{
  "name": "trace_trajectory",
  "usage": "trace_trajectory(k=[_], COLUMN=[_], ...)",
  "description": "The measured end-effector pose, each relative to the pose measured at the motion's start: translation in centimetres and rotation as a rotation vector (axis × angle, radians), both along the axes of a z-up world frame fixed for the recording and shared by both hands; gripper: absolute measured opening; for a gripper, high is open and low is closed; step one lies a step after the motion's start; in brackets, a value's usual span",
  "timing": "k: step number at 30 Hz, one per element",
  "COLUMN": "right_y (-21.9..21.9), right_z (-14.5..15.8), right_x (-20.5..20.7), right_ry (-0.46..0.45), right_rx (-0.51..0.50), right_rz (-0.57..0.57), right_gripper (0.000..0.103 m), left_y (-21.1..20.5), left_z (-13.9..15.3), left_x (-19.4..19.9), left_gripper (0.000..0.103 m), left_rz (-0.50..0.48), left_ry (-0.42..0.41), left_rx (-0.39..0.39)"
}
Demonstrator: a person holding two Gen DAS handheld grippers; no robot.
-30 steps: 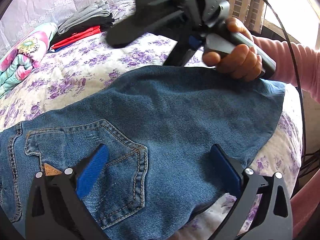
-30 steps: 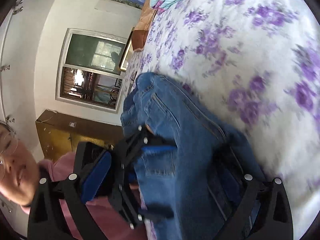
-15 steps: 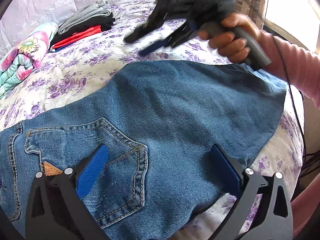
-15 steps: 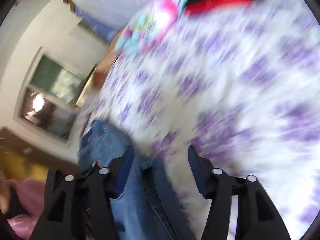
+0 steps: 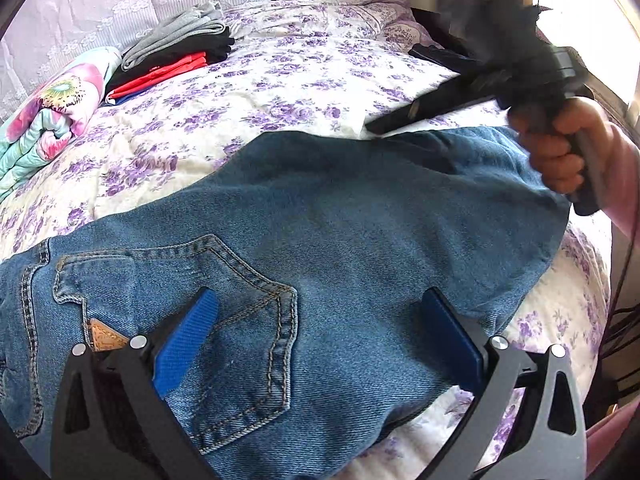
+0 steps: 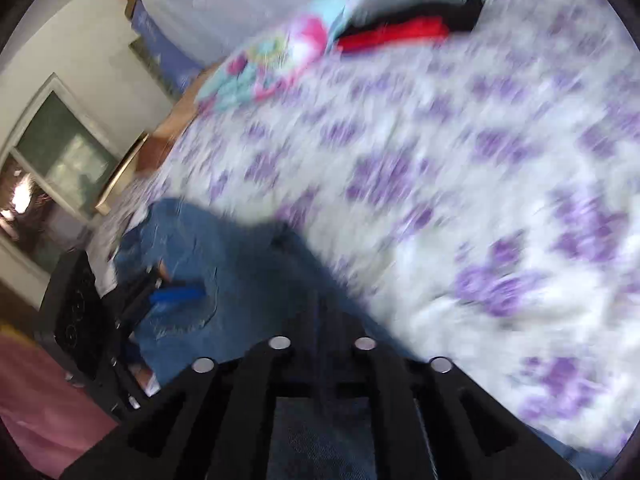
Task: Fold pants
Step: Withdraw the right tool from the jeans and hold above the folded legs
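Blue jeans (image 5: 340,248) lie folded on a bed with a purple-flowered sheet (image 5: 280,92), back pocket up at the near left. My left gripper (image 5: 316,336) is open, its blue pads (image 5: 184,340) resting over the pocket and the seat. My right gripper (image 5: 380,124) is held in a hand over the jeans' far right edge; its fingers are together. In the blurred right wrist view the right gripper (image 6: 322,304) is shut with nothing seen between the fingers, above the jeans (image 6: 240,264). The left gripper's blue pad (image 6: 176,294) shows there on the pocket.
A stack of folded clothes, grey, black and red (image 5: 172,52), lies at the bed's far left beside a floral rolled blanket (image 5: 48,116). A pillow (image 5: 340,12) is at the head. The bed edge and cables (image 5: 616,320) are on the right.
The right gripper closed from open and swung from over the jeans' far edge up and to the right. The left gripper and the jeans stayed still.
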State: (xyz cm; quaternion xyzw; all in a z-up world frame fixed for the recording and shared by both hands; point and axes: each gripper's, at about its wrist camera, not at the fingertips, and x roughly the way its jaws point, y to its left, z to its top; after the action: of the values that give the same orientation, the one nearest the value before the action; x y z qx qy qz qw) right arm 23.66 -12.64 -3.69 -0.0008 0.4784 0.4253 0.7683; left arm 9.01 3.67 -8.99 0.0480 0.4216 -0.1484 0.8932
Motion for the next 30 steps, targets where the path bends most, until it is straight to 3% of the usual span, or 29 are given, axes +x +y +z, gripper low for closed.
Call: trace_trajectory(k=[1, 3, 4, 6, 7, 8, 12, 14, 15, 17, 18, 19, 20, 21, 24, 26, 28, 30], right_y=[0.3, 0.7, 1.3, 2.0, 2.0, 1.4, -5.6, -10.7, -13.2, -18.8, -21.3, -23.7, -25.1, -25.8, -23.9, -22.0, -21.1, -21.2], right_z=[1.3, 2.2, 1.7, 0.1, -1.4, -2.2, -1.0, -1.4, -1.5, -1.9, -1.9, -1.5, -0.9, -0.3, 1.0, 0.3, -2.4, -2.8], right_x=[-1.7, -4.0, -5.0, -5.9, -6.1, -6.4, -6.2, -5.8, -5.6, -4.8, -4.7, -4.9, -5.9, -7.0, -10.2, -11.4, -11.5, -12.2], right_ry=[-0.062, -0.087, -0.078, -0.095, -0.114, -0.124, -0.174, -0.205, -0.207, -0.177, -0.149, -0.134, -0.174, -0.207, -0.281, -0.322, -0.339, -0.383], right_rx=[0.036, 0.122, 0.123, 0.013, -0.107, -0.135, -0.127, -0.198, -0.214, -0.197, -0.157, -0.119, -0.146, -0.138, -0.044, -0.134, -0.358, -0.362], right_rz=[0.006, 0.033, 0.049, 0.05, 0.021, 0.007, -0.138, -0.241, -0.291, -0.419, -0.485, -0.587, -0.709, -0.744, -0.682, -0.629, -0.618, -0.615], right_gripper=[0.047, 0.054, 0.054, 0.052, 0.038, 0.034, 0.03, 0.025, 0.011, 0.005, 0.007, 0.018, 0.024, 0.04, 0.056, 0.066, 0.067, 0.068], left_y=[0.0, -0.1, -0.1, -0.1, -0.1, -0.2, -0.3, -0.3, -0.3, -0.4, -0.3, -0.3, -0.3, -0.3, -0.4, -0.6, -0.4, 0.9], left_z=[0.0, 0.0, 0.0, 0.0, 0.0, 0.0, 0.0, 0.0, 0.0, 0.0, 0.0, 0.0, 0.1, 0.1, 0.5, 1.0, 1.3, 0.9], left_x=[0.0, 0.0, 0.0, 0.0, 0.0, -0.1, -0.2, -0.2, -0.2, -0.2, -0.2, -0.1, -0.1, -0.1, -0.4, -1.2, -2.4, -3.0], left_gripper=[0.099, 0.099, 0.099, 0.099, 0.099, 0.099, 0.099, 0.099, 0.099, 0.099, 0.099, 0.099, 0.099, 0.099, 0.099, 0.099, 0.099, 0.099], left_rz=[0.0, 0.0, 0.001, 0.001, 0.0, -0.001, 0.001, 0.002, 0.001, 0.002, 0.003, 0.003, 0.003, 0.003, 0.023, 0.029, 0.046, 0.051], left_ry=[0.0, -0.001, -0.001, -0.001, -0.002, -0.002, -0.005, -0.006, -0.006, -0.008, -0.008, -0.008, -0.009, -0.009, -0.019, -0.048, -0.08, -0.023], left_rx=[0.002, 0.004, 0.004, 0.003, 0.003, 0.003, 0.007, 0.008, 0.008, 0.009, 0.01, 0.011, 0.011, 0.011, 0.028, 0.073, 0.128, 0.083])
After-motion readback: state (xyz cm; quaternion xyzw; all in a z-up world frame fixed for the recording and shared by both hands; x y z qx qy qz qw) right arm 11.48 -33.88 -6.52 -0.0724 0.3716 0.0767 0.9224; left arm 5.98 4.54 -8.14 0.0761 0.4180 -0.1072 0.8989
